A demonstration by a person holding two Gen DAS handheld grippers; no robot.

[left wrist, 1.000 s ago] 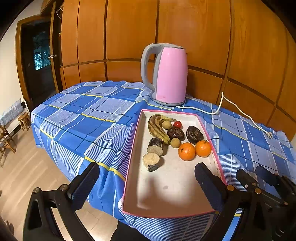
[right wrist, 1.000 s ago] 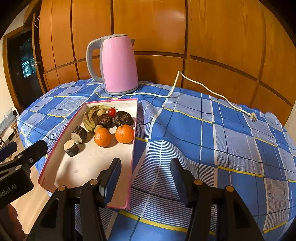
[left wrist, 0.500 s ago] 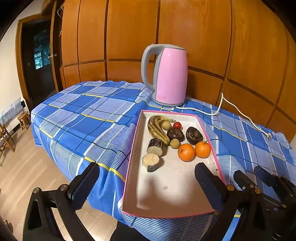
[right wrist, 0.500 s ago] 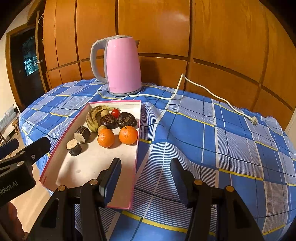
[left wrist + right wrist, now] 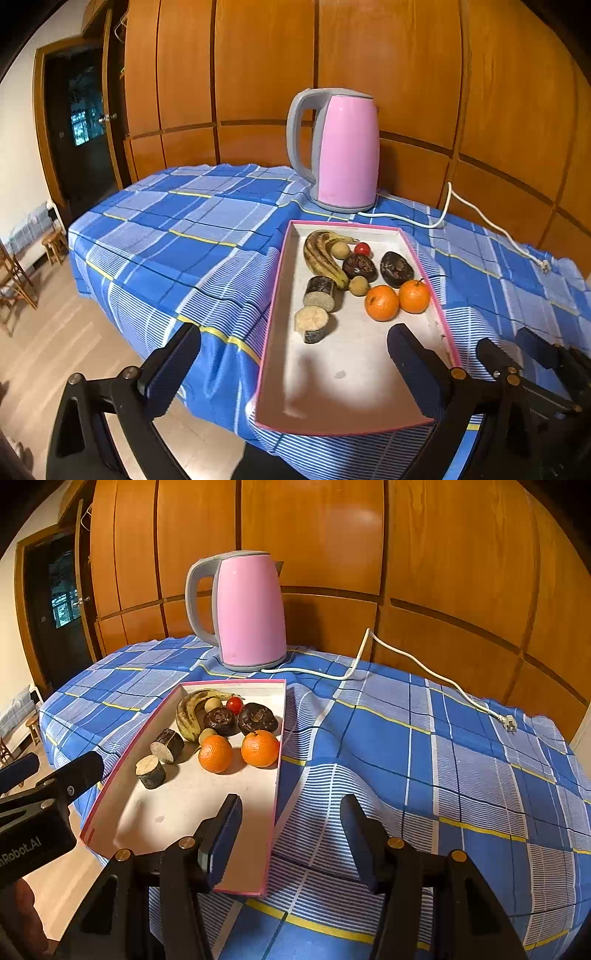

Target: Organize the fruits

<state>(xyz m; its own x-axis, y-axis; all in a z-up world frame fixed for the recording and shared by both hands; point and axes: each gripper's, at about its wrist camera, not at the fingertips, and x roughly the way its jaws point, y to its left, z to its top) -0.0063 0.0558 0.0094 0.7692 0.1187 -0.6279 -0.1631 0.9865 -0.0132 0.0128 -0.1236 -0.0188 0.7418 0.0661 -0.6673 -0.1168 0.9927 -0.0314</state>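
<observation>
On the surface [image 5: 388,738], near its front edge, a pink-rimmed tray [image 5: 279,738] holds the fruits.
Both the left hand-held gripper [image 5: 291,354] and right hand-held gripper [image 5: 291,823] hover open, gripping nothing.

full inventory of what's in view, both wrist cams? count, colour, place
tray: 1, pink rim and white floor, on the tablecloth at the near table edge
banana: 1, yellow with brown spotting, far end of tray
cherry tomato: 1, red, beside the banana tip
dark round fruits: 2, brown-black, mid tray
small tan fruits: 2, beige, next to the banana
oranges: 2, orange, by the tray's right wall
cut stalk pieces: 2, dark skin with pale cut ends, left side of tray
kettle: 1, pink with grey handle, behind the tray
cord: 1, white, unplugged, across the cloth
tablecloth: 1, blue plaid
left gripper: black, open, empty
right gripper: black, open, empty
</observation>
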